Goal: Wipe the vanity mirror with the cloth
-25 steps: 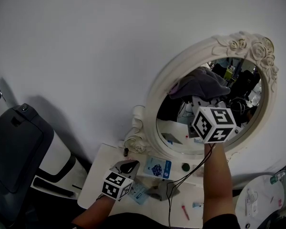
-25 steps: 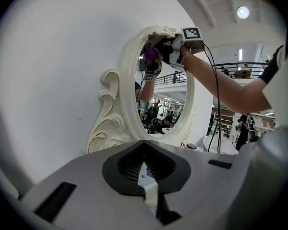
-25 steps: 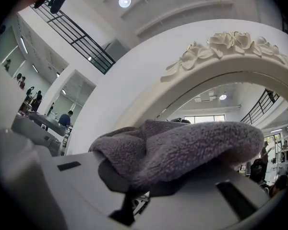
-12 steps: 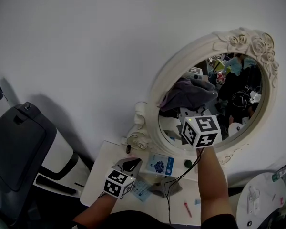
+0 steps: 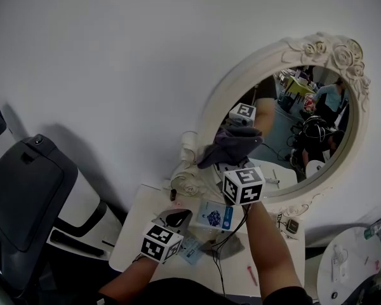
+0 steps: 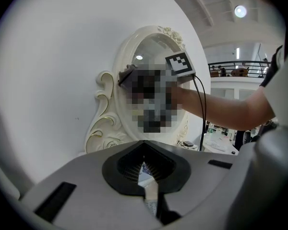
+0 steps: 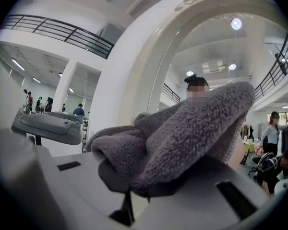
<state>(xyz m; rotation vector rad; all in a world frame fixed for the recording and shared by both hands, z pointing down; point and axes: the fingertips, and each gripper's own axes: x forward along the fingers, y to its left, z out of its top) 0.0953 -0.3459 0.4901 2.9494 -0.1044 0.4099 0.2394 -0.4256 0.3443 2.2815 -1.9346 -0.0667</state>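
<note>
While the left gripper (image 5: 171, 221) hangs over the white table (image 5: 130, 237), at 7 o'clock from the mirror, its jaws are together on nothing. The right gripper (image 5: 233, 161) is clamped on the grey cloth (image 5: 232, 143). The cloth is against the vanity mirror (image 5: 292, 132) glass, at 8 o'clock on the oval.

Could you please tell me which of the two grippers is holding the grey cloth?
The right gripper, raised at the mirror, grips the cloth; the low left gripper holds nothing.
</note>
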